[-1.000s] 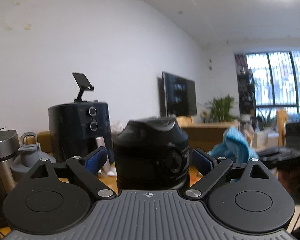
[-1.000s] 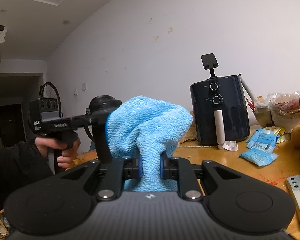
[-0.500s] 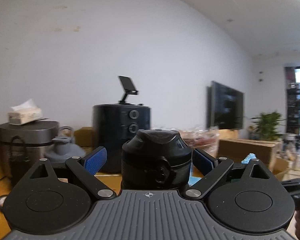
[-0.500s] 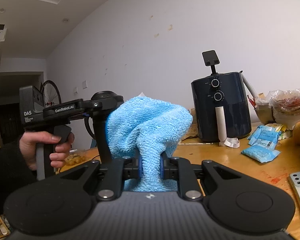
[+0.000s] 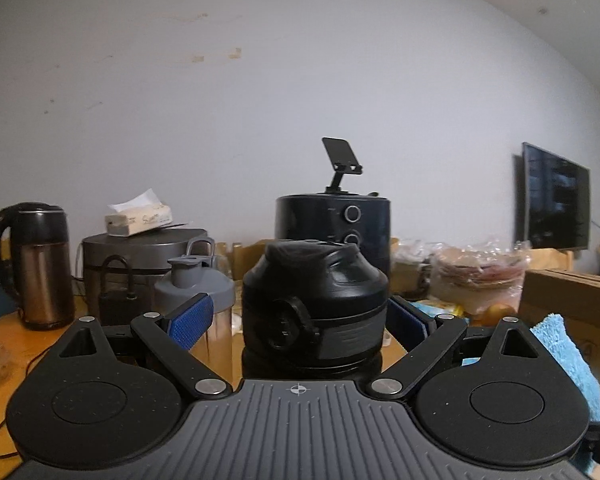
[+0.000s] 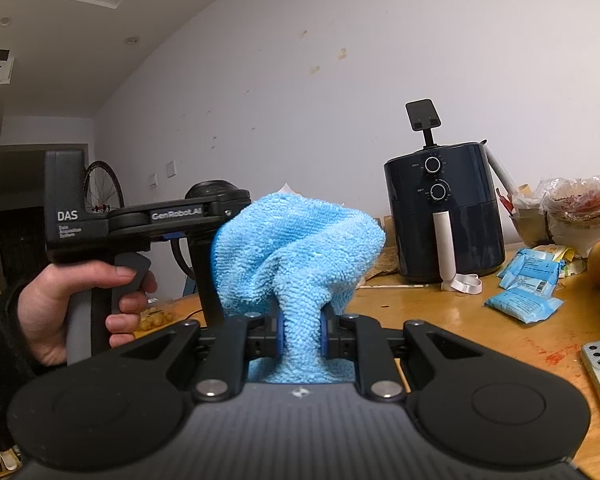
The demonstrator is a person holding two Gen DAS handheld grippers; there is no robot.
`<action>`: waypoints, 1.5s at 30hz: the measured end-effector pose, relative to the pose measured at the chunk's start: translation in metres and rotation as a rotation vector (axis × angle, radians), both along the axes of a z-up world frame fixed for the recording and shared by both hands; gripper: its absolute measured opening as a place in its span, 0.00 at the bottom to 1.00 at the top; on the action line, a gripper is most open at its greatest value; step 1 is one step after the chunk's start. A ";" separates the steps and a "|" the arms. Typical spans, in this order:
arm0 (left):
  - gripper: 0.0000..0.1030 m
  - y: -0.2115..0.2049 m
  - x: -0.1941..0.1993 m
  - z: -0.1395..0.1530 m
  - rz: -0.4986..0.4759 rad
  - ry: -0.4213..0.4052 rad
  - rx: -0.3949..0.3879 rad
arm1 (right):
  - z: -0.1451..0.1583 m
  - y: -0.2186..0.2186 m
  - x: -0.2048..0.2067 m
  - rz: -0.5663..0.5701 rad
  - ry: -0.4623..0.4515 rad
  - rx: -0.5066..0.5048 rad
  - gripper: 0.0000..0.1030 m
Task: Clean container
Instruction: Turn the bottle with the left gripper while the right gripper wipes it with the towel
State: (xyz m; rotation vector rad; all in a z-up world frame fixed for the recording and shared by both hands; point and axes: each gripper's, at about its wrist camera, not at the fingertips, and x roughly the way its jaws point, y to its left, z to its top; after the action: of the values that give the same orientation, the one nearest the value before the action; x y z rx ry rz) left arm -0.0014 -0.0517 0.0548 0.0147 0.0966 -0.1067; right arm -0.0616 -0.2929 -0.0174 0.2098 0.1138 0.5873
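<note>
The black bottle [image 5: 314, 304] stands upright between the wide-set blue pads [image 5: 190, 320] of the left gripper [image 5: 300, 320]; whether they press its sides I cannot tell — the bottle's base is hidden behind the gripper body. The right gripper [image 6: 300, 334] is clamped on the blue cloth [image 6: 296, 248], which hides the bottle. Readable on the left tool: "DAS", "GenRobot.AI".

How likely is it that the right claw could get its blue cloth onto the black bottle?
Probably yes: the right claw grips the blue cloth right beside the black bottle held up by the left claw, with nothing between them.
</note>
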 end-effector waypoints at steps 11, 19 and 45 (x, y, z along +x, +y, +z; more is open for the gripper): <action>0.92 -0.017 0.000 0.004 0.084 0.006 -0.020 | 0.000 -0.004 -0.002 -0.003 0.002 0.003 0.11; 0.88 -0.021 0.001 0.002 0.128 0.016 -0.010 | 0.000 -0.007 -0.005 -0.006 0.004 0.005 0.11; 0.66 -0.023 0.000 -0.001 0.117 0.001 0.020 | -0.001 -0.006 -0.003 -0.001 0.017 0.003 0.11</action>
State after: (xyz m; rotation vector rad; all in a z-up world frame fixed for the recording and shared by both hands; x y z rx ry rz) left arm -0.0015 -0.0746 0.0540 0.0289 0.0997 0.0115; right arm -0.0650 -0.2988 -0.0188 0.2181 0.1287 0.5845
